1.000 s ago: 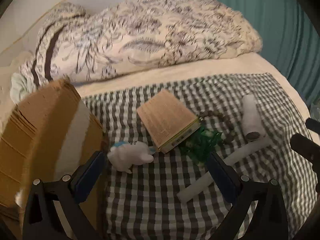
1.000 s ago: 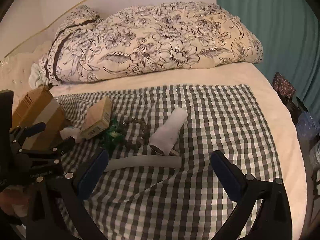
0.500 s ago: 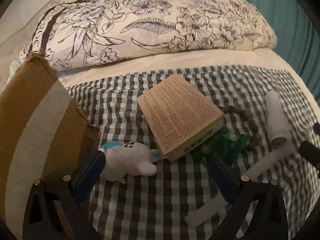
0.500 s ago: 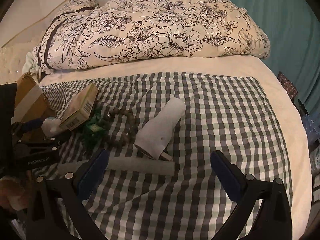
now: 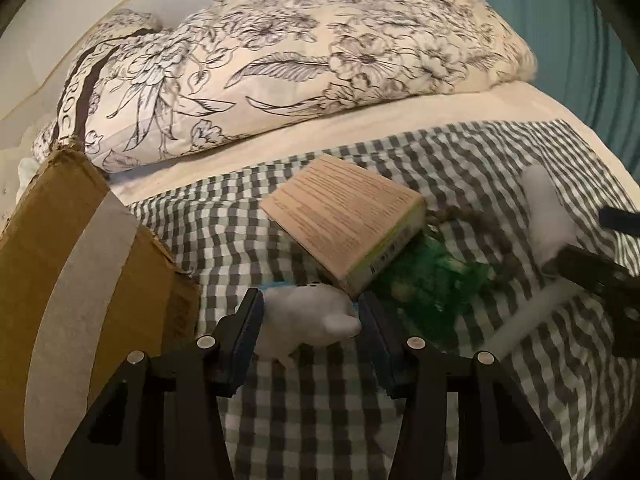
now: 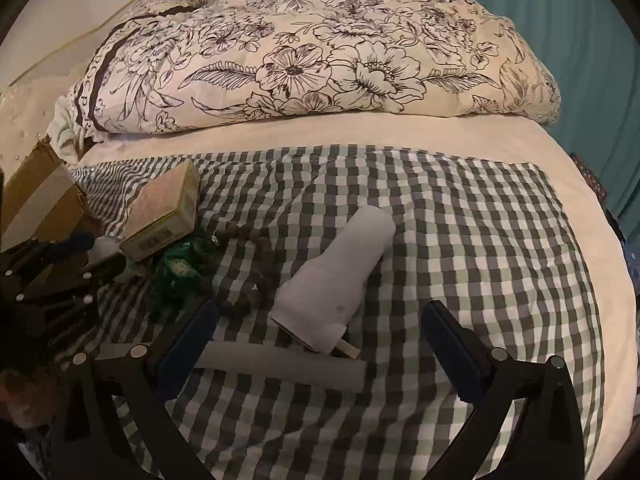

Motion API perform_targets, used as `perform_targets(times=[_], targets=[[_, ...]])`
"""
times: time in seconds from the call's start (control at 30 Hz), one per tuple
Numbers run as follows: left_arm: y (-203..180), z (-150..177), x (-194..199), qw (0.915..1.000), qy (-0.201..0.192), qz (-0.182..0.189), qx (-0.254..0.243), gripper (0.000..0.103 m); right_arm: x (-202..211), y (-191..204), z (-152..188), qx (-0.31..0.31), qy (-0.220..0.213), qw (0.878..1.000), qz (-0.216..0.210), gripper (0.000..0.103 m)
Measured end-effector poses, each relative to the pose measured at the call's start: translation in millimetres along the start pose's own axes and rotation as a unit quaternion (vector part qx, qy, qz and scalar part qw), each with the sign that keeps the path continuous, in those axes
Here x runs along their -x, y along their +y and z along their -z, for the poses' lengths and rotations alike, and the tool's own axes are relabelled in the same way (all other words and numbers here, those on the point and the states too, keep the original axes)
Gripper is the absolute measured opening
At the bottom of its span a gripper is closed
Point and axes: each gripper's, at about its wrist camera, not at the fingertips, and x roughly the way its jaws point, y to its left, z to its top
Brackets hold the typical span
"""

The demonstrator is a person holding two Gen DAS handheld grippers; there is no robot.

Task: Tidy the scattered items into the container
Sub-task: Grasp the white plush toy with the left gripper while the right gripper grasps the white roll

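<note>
My left gripper [image 5: 311, 312] has its jaws narrowed around a small white plush toy [image 5: 308, 316] lying on the checked cloth; the pads sit at both its sides. The cardboard box [image 5: 60, 264] stands just left of it. A tan packet box [image 5: 344, 216], a green wrapper [image 5: 432, 280], a brown bead string [image 6: 256, 264], a white cylinder [image 6: 340, 276] and a white tube [image 6: 280, 364] lie scattered. My right gripper [image 6: 320, 332] is open and empty, with the cylinder's near end and the tube between its fingers.
A floral duvet [image 6: 320, 52] is piled at the back of the bed. The checked cloth [image 6: 480, 240] covers the near half of the bed. A teal curtain [image 6: 580, 40] hangs at the right. The bed edge falls away to the right.
My left gripper moved forward and closed its jaws in around the plush toy. My right gripper moved forward toward the white cylinder and stayed open.
</note>
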Motion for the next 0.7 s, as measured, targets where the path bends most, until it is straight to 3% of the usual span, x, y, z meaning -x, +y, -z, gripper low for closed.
perform_targets(times=[0.03, 0.07, 0.1, 0.13, 0.27, 0.33, 0.37, 0.43, 0.47, 0.57, 0.7], targets=[[-1.7, 1.7, 2.3, 1.0, 0.001, 0.005, -0.003, 0.049, -2.7, 0.3, -0.1, 0.003, 0.002, 1.0, 0.003, 0.103], [-3.1, 3.3, 4.8, 0.9999, 0.003, 0.013, -0.006, 0.038, -4.9, 0.1, 0.1, 0.004, 0.004, 1.0, 0.006, 0.103], [-3.8, 4.6, 6.5, 0.9997, 0.009, 0.022, -0.006, 0.02, -7.0, -0.3, 0.7, 0.005, 0.006, 1.0, 0.007, 0.103], [-4.1, 5.3, 6.9, 0.9994, 0.016, 0.03, -0.003, 0.015, -9.2, -0.9, 1.6, 0.005, 0.01, 1.0, 0.007, 0.103], [-1.8, 4.9, 11.3, 0.9993, 0.024, 0.027, 0.006, 0.015, -15.0, -4.1, 5.2, 0.007, 0.022, 1.0, 0.015, 0.102], [0.5, 1.5, 18.6, 0.9998, 0.013, 0.01, 0.014, 0.025, -14.4, -5.3, 5.7, 0.007, 0.02, 1.0, 0.014, 0.093], [1.6, -1.0, 22.7, 0.9998, 0.005, 0.004, 0.017, 0.034, -14.8, -5.9, 5.8, 0.006, 0.022, 1.0, 0.012, 0.074], [3.8, -4.4, 29.3, 0.9996, -0.007, -0.002, 0.026, 0.091, -17.8, -6.8, 6.7, 0.0, 0.034, 0.999, 0.002, 0.052], [5.2, -5.7, 32.4, 0.9994, -0.016, 0.001, 0.032, 0.098, -19.5, -6.0, 7.8, -0.001, 0.041, 0.999, 0.0, 0.051], [3.0, -6.0, 30.2, 0.9992, -0.026, -0.009, 0.03, 0.101, -18.0, -1.7, 9.9, 0.009, 0.045, 0.999, 0.007, 0.049], [0.5, -2.7, -2.1, 0.9987, 0.018, -0.033, 0.034, 0.101, -9.9, -4.7, 8.1, 0.003, 0.043, 0.999, 0.007, 0.049]])
